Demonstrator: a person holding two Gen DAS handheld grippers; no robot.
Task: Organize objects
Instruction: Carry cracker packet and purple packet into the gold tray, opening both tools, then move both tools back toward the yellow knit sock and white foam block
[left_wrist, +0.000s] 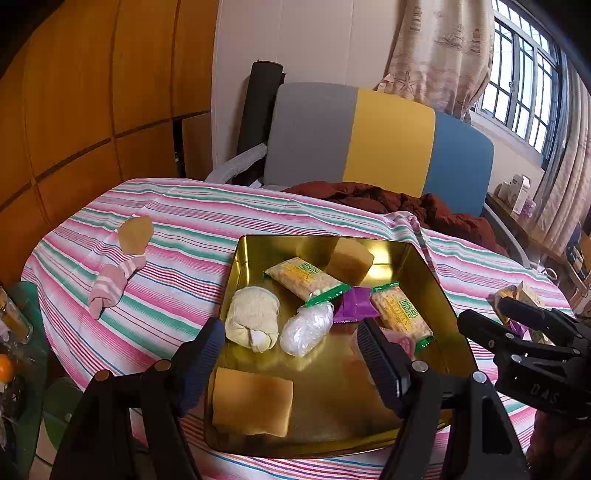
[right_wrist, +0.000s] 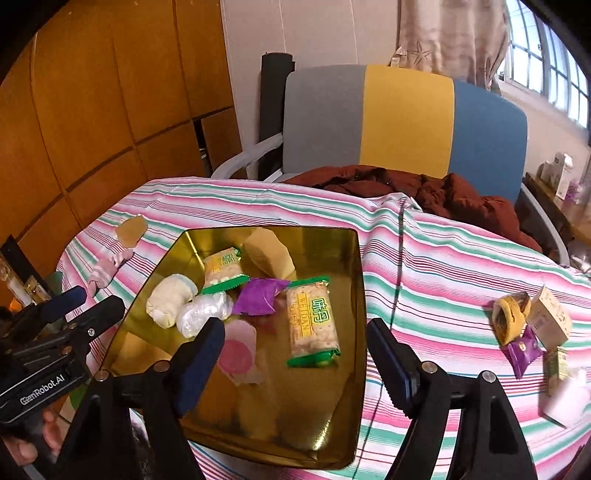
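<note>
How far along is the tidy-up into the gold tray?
Done: the tray already holds two cracker packs, a purple packet, cream sock roll, sponges and a pink jelly cup.
In hand: nothing; left tongs and right tongs both stand open and empty above it.
Left: pink sock and tan piece at left, and the snack pile at right.

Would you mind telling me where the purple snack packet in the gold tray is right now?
In the right wrist view the purple snack packet lies mid-tray in the gold tray, between the two green-ended cracker packs, just right of the clear plastic bundle.
</note>
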